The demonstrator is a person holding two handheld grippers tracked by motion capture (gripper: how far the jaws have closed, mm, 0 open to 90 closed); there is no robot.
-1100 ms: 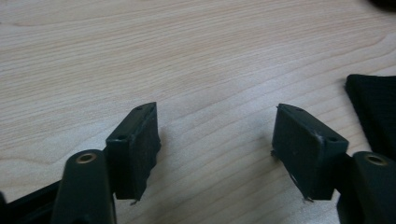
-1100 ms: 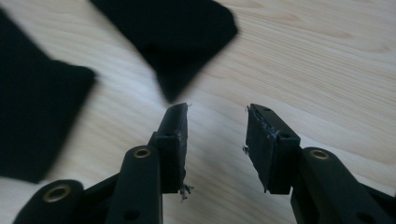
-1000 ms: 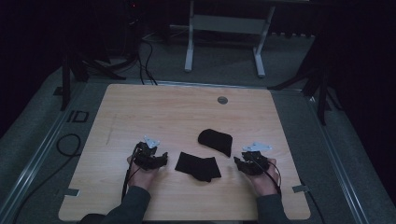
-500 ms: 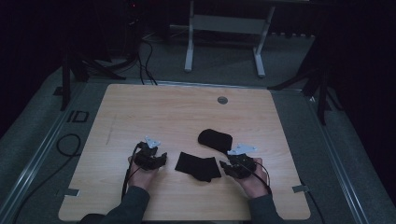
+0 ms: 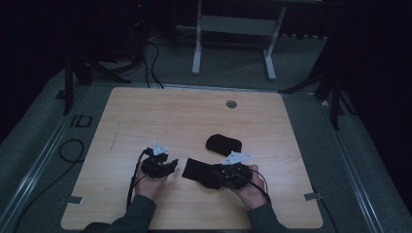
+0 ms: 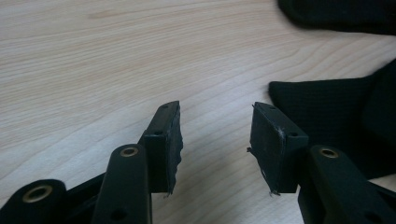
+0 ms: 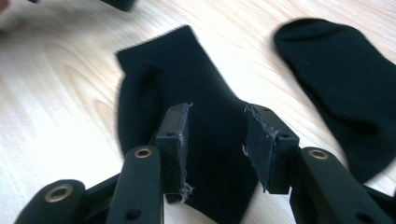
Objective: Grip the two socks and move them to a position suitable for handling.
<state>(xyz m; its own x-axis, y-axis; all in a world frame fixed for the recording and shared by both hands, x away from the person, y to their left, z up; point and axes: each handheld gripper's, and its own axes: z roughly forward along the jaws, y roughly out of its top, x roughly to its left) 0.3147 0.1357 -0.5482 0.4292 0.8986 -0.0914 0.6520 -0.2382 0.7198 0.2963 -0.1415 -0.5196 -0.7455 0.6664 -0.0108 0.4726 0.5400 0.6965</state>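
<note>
Left gripper (image 5: 171,165): seen from the high view at lower left of centre, held low over the table (image 5: 145,116), its tip pointed toward the flat sock. In the left gripper view its jaws stand apart over bare wood with nothing between them; they have just been closing.
Left hand (image 5: 148,182): wrapped round the gripper's body, sleeve entering from the bottom edge.
Flat black sock (image 5: 197,170): lies spread on the wood at lower centre of the high view, between the two grippers. In the left gripper view its edge (image 6: 327,116) sits just right of the right jaw, not touched by it.
Right gripper (image 5: 218,175): lower centre-right in the high view, its front over the flat sock's right end. In the right gripper view its jaws are parted, one to each side of a band of the sock (image 7: 205,140); the pads do not press on the cloth.
Right hand (image 5: 250,187): behind the gripper, near the table's lower edge.
Second black sock (image 5: 223,144): rounded shape just above the right gripper in the high view, apart from the flat one; upper right in the right gripper view (image 7: 341,79).
</note>
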